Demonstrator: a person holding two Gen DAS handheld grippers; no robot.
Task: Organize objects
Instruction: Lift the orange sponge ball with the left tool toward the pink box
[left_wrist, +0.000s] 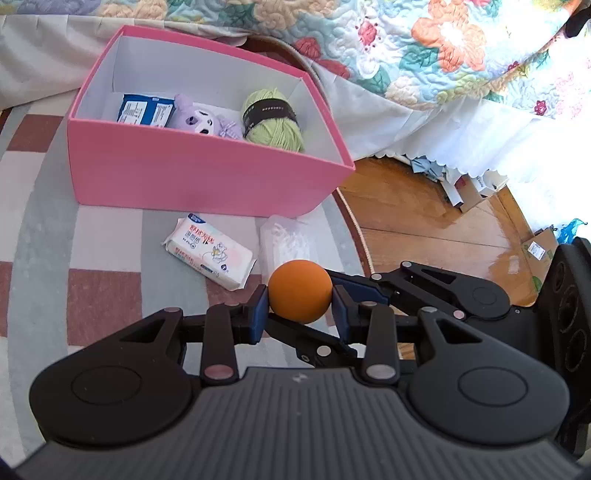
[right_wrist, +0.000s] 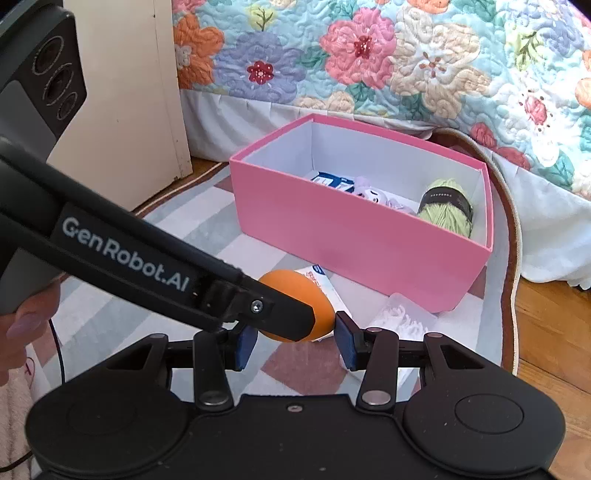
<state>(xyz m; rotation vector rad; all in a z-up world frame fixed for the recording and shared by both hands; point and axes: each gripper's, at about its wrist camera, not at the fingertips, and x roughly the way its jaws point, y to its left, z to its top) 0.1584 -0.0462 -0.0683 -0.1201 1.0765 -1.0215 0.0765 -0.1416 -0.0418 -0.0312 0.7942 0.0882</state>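
An orange ball (left_wrist: 299, 291) hangs above the rug, with my left gripper (left_wrist: 300, 314) shut on it, its blue pads pressing on both sides. In the right wrist view the ball (right_wrist: 295, 306) also sits at the tips of my right gripper (right_wrist: 295, 345). The right pad (right_wrist: 343, 339) touches its edge, and the left gripper's finger (right_wrist: 266, 310) crosses in front of the other side. Farther back stands the pink box (left_wrist: 207, 177) (right_wrist: 351, 236). It holds a blue packet (left_wrist: 146, 109), a purple plush (left_wrist: 201, 118) and green yarn (left_wrist: 271, 118).
A tissue packet (left_wrist: 210, 254) and a clear plastic bag (left_wrist: 286, 240) lie on the checked rug in front of the box. A bed with a floral quilt (right_wrist: 369, 66) rises behind it. A white cabinet (right_wrist: 129, 92) stands at the left and bare wooden floor (left_wrist: 424, 214) at the right.
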